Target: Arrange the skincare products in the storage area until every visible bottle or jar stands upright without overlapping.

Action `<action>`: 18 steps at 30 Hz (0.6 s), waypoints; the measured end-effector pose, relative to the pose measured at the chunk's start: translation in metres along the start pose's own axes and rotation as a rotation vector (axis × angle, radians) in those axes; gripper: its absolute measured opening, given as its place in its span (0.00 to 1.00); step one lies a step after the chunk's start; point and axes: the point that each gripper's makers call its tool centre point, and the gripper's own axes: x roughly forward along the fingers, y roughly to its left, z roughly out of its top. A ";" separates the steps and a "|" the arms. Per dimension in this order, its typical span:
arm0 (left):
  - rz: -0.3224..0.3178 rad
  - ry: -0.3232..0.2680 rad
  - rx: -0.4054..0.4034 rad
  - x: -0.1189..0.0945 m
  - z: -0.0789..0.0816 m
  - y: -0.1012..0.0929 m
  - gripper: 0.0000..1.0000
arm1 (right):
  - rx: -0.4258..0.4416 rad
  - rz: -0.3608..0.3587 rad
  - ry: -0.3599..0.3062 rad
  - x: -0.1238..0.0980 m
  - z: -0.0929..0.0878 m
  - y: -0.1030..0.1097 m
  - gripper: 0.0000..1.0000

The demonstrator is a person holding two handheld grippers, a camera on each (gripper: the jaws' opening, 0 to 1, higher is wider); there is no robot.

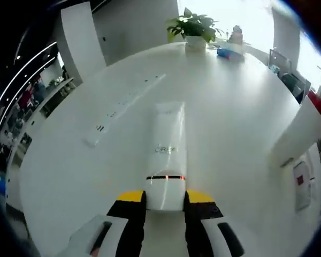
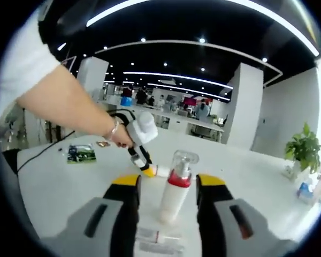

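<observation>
Left gripper view looks along a white tube (image 1: 166, 155) lying flat on the white table (image 1: 241, 118), its cap end sitting between the yellow-tipped jaws of the left gripper (image 1: 166, 199). The jaws sit close against both sides of the cap, so the claw looks closed on the tube. Print on the tube is too blurred to read beyond a few pale letters, and a thin dark band crosses it near the cap. A long white power strip (image 1: 125, 110) lies to the left of the tube, apart from it. At the far edge stands a potted plant (image 1: 194, 29), with small blue and pale items beside it that are too small to identify. White pillars and a blurred office space lie beyond the table.

In the right gripper view, a pump bottle (image 2: 175, 187) with a clear cap and a red collar stands upright on the table between the jaws of the right gripper (image 2: 168, 184). The jaws stand wide of the bottle on both sides, not touching it. The bottle is white and opaque, so its contents cannot be seen. Below it, a small flat item (image 2: 156, 238) is partly cut off and hard to make out. The person's arm (image 2: 69, 104) reaches in from the left, holding the left gripper with its tip down at the table just behind the bottle. A green card (image 2: 81, 153) lies farther left.
</observation>
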 end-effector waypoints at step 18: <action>0.018 0.059 -0.128 -0.079 -0.101 -0.080 0.28 | -0.006 0.073 0.060 0.000 -0.016 0.021 0.37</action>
